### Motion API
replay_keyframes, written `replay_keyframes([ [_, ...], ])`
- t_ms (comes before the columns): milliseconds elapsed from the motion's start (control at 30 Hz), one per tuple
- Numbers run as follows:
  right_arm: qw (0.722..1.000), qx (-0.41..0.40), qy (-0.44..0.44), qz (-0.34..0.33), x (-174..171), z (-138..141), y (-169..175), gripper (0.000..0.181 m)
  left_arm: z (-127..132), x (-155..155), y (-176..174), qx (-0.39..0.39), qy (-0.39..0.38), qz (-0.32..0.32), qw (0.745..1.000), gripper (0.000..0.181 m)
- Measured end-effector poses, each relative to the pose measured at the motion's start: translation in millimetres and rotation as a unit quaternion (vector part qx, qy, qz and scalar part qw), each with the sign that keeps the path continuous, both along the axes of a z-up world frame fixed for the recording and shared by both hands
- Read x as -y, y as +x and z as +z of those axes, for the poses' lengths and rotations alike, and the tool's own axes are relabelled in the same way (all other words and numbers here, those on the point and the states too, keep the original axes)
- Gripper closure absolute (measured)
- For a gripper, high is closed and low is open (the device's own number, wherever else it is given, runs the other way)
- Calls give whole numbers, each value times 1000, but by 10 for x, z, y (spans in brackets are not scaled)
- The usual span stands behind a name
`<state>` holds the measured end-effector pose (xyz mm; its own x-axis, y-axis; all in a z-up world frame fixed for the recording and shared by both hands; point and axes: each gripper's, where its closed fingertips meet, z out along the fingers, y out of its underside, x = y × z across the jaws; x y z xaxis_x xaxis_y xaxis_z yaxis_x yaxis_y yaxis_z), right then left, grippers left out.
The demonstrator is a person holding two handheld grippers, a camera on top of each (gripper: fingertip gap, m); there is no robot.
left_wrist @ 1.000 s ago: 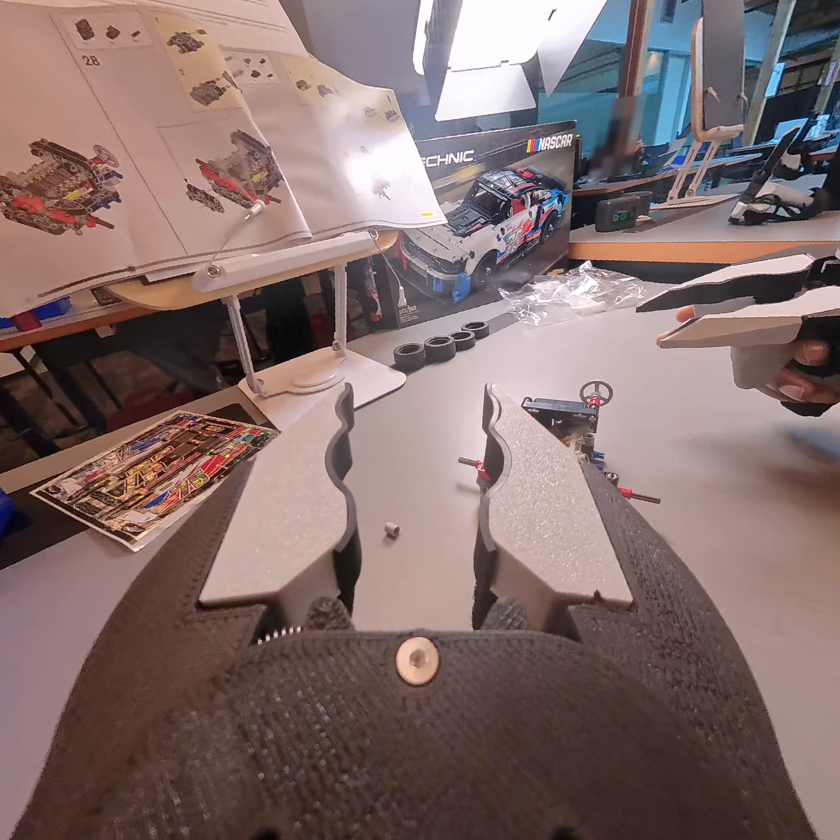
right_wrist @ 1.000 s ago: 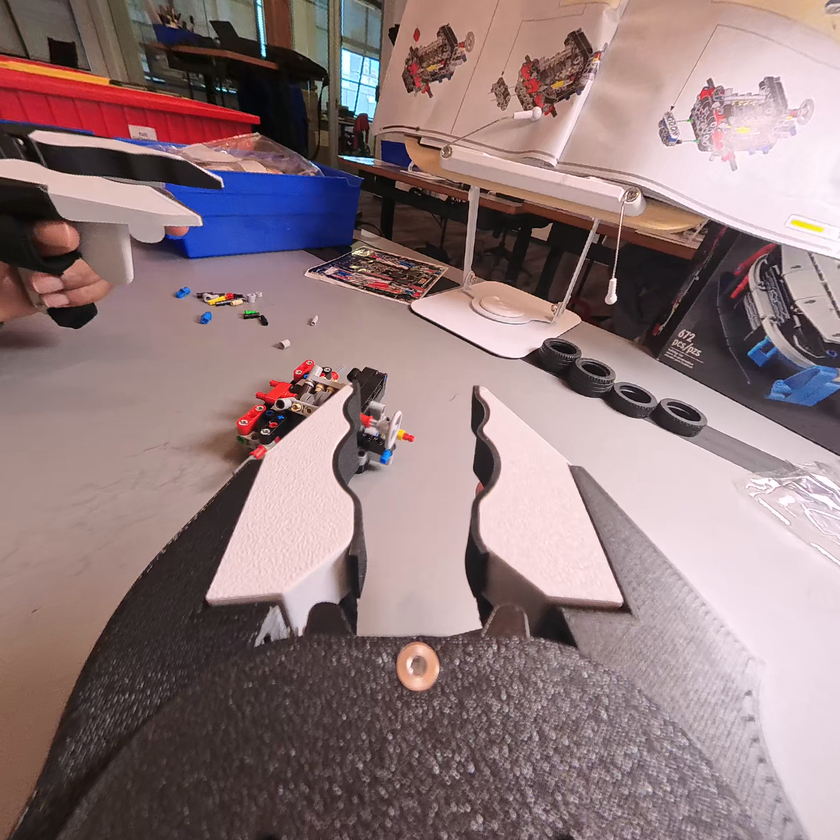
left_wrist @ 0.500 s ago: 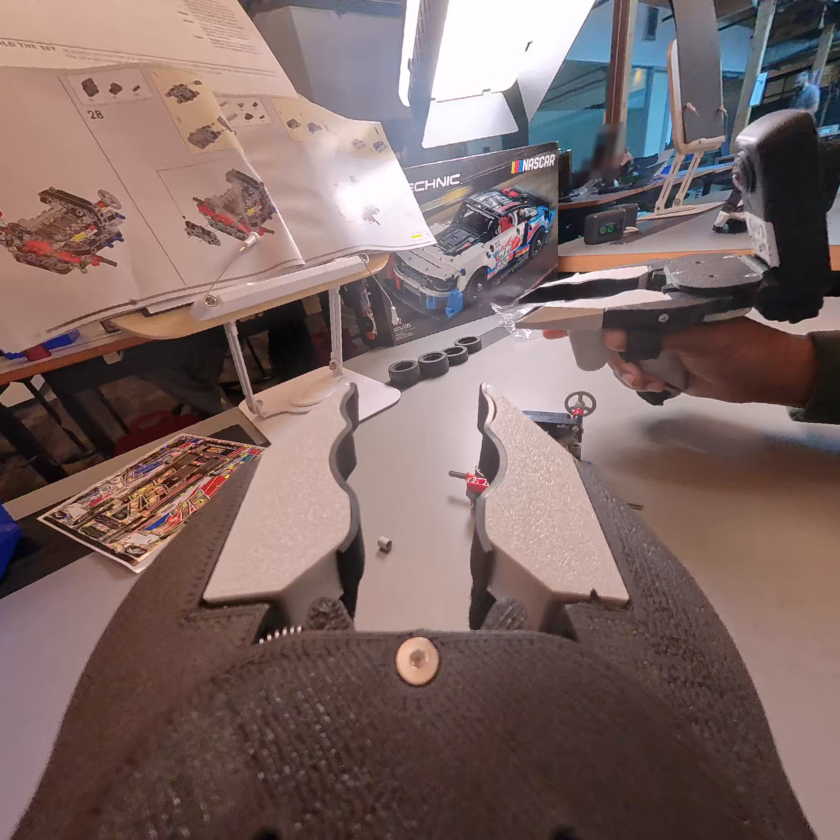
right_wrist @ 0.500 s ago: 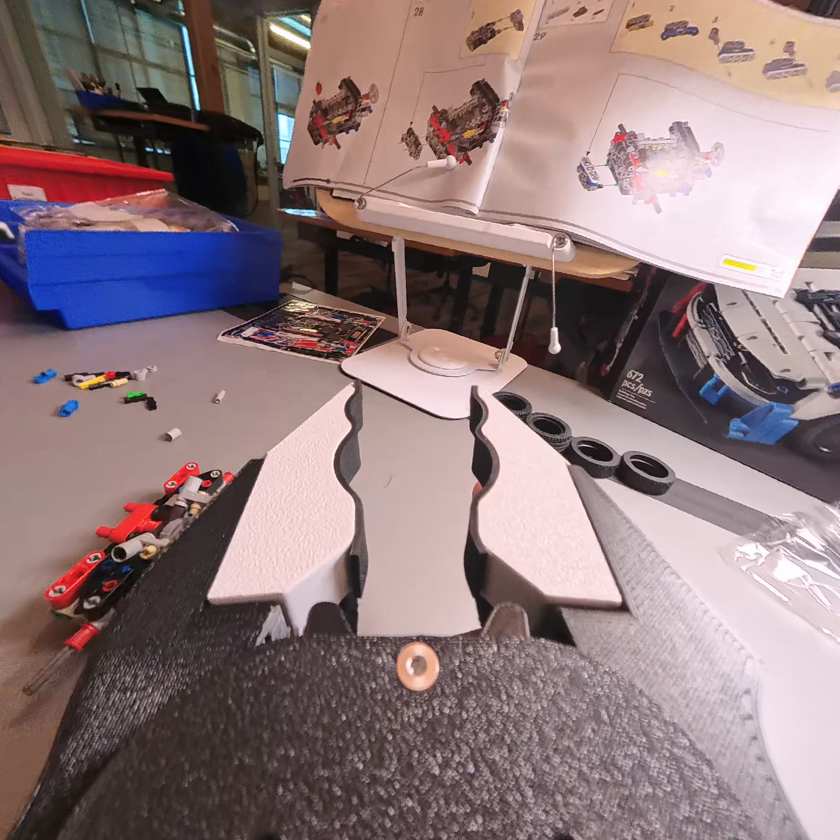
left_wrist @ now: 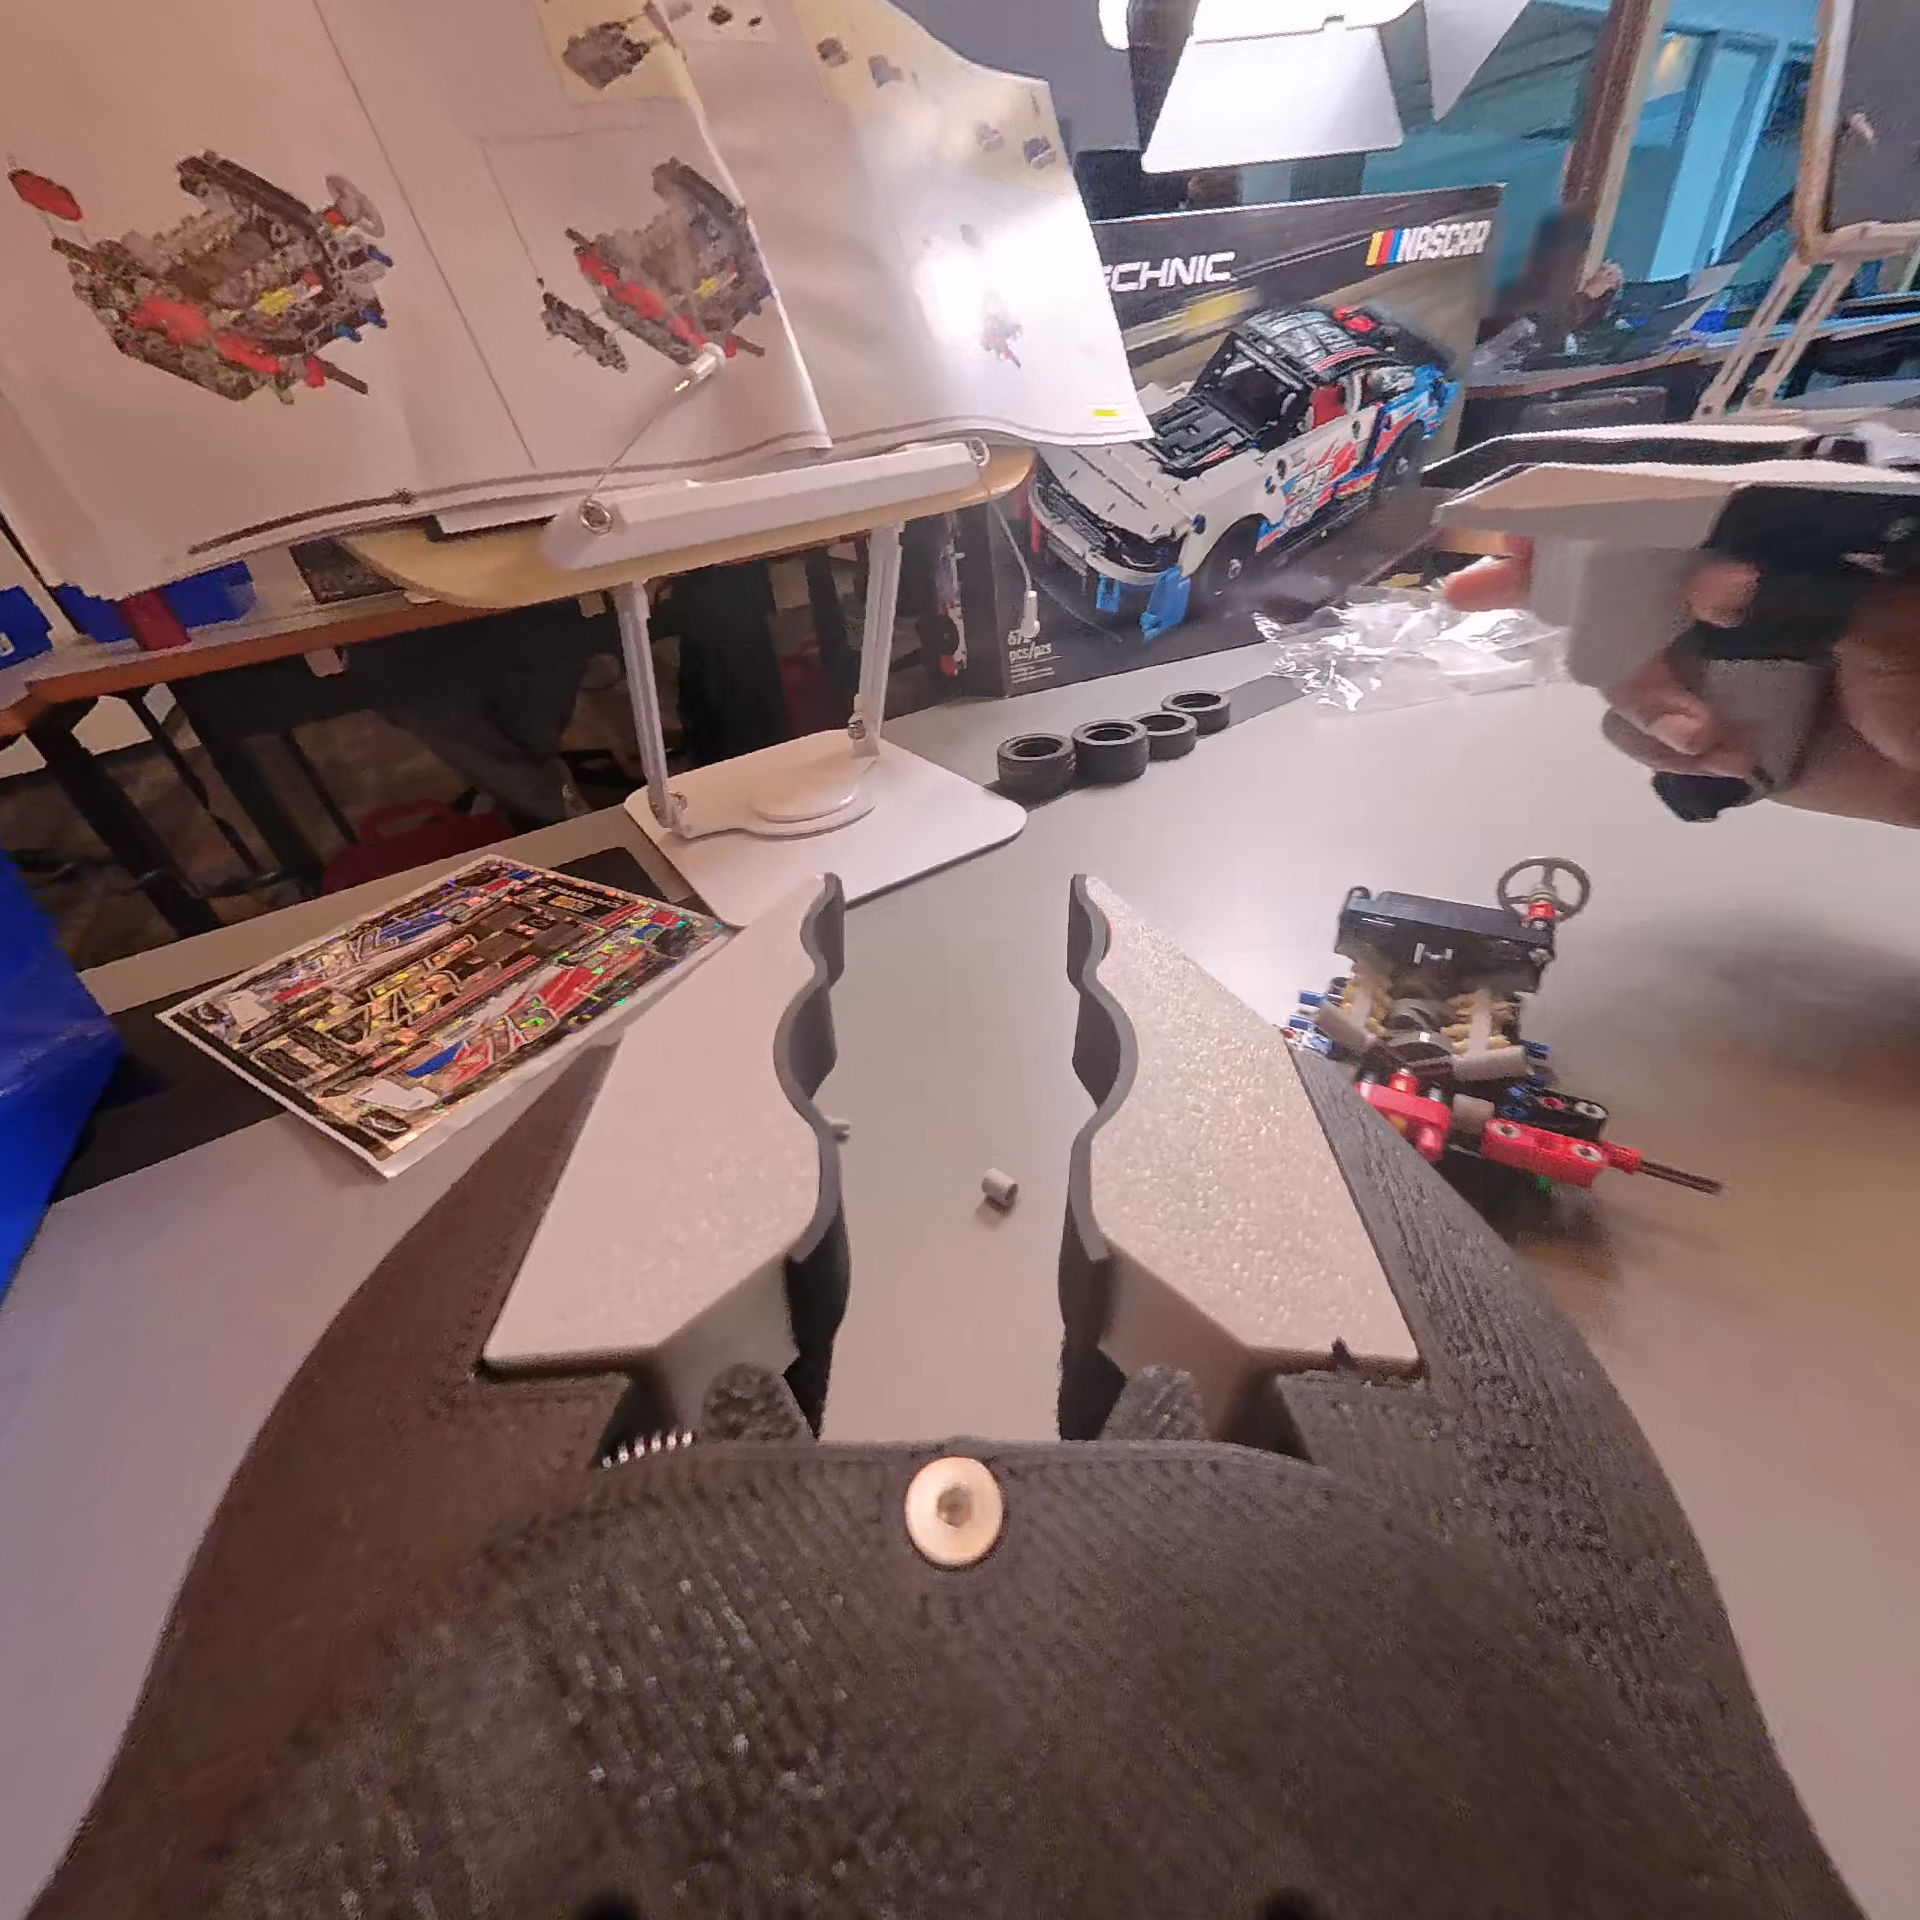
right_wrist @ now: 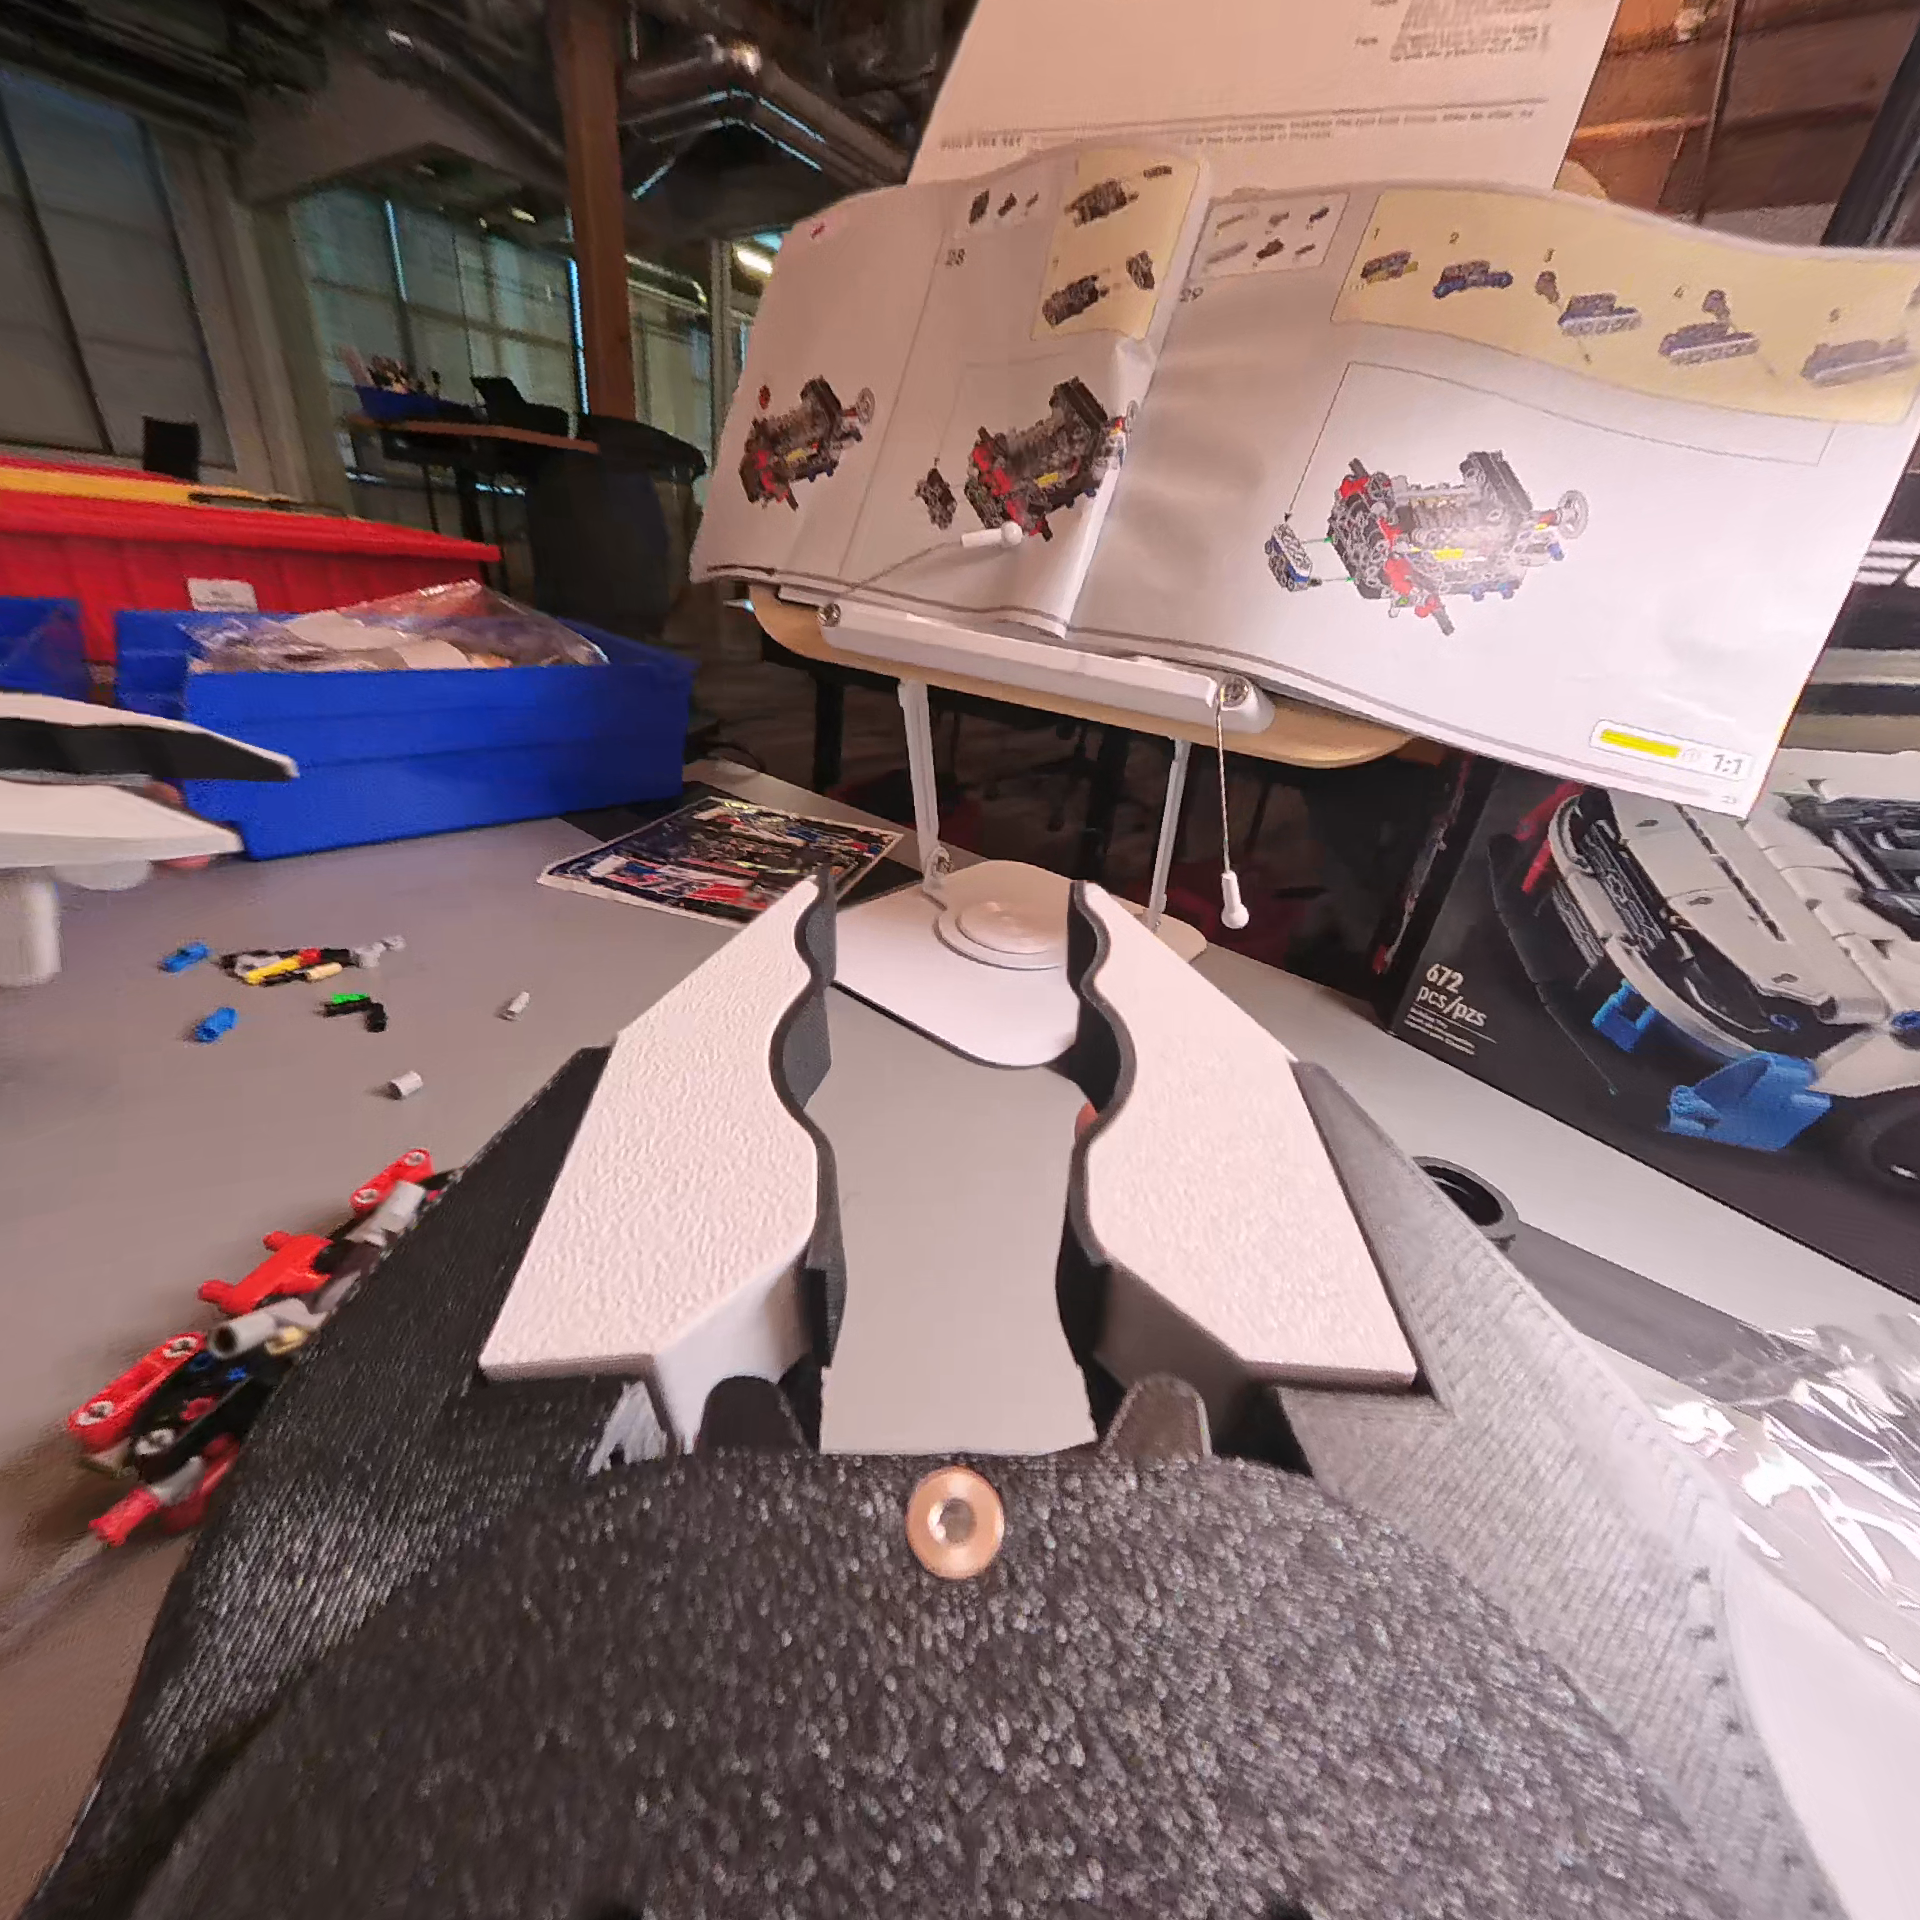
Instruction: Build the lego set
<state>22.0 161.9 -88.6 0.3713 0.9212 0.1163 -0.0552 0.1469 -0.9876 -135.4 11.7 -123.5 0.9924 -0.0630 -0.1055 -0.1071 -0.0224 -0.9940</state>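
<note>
The partly built Lego assembly [left_wrist: 1455, 1029], black with red and grey parts and a small steering wheel, lies on the grey table [left_wrist: 1714, 1351] to the right of my left gripper [left_wrist: 954, 904]. That gripper is open and empty, low over the table. A small grey bush [left_wrist: 998, 1188] lies on the table between its fingers. My right gripper [right_wrist: 951, 904] is open and empty, raised and facing the open instruction booklet [right_wrist: 1247, 468]. The assembly [right_wrist: 239, 1340] sits at its lower left. The right gripper also shows in the left wrist view [left_wrist: 1507, 499], held by a hand.
The booklet stand's white base [left_wrist: 831, 810], a sticker sheet [left_wrist: 447, 997], several black tyres [left_wrist: 1112, 743], the set's box [left_wrist: 1299, 416] and a clear plastic bag [left_wrist: 1403, 644] line the back. Loose small pieces [right_wrist: 301, 966] and a blue bin [right_wrist: 416, 707] lie left.
My right gripper has lifted and turned from the assembly toward the booklet. My left gripper has shifted left, so the assembly now lies clear to its right. Both stayed open.
</note>
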Motion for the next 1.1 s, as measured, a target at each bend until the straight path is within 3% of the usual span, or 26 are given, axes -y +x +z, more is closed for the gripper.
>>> replay_keyframes([
  [133, 1000, -8, 8, 18, 173, 67, -19, 138, 196, -212, -224, -18, 30, 25, 999, 148],
  [333, 999, 8, 20, 25, 264, 10, -35, 139, 851, -731, -468, 8, 114, 37, 993, 155],
  [467, 1000, 14, 14, 14, 205, -52, -1, 139, 1151, -1045, -632, 7, 141, 55, 988, 159],
  [833, 1000, 31, 1, -2, 77, -228, 14, 141, 1937, -1800, -1165, -49, 139, 91, 985, 175],
  [1100, 999, 46, -3, -1, 70, -344, -27, 142, 2157, -2280, -1464, -77, 93, 102, 988, 181],
])
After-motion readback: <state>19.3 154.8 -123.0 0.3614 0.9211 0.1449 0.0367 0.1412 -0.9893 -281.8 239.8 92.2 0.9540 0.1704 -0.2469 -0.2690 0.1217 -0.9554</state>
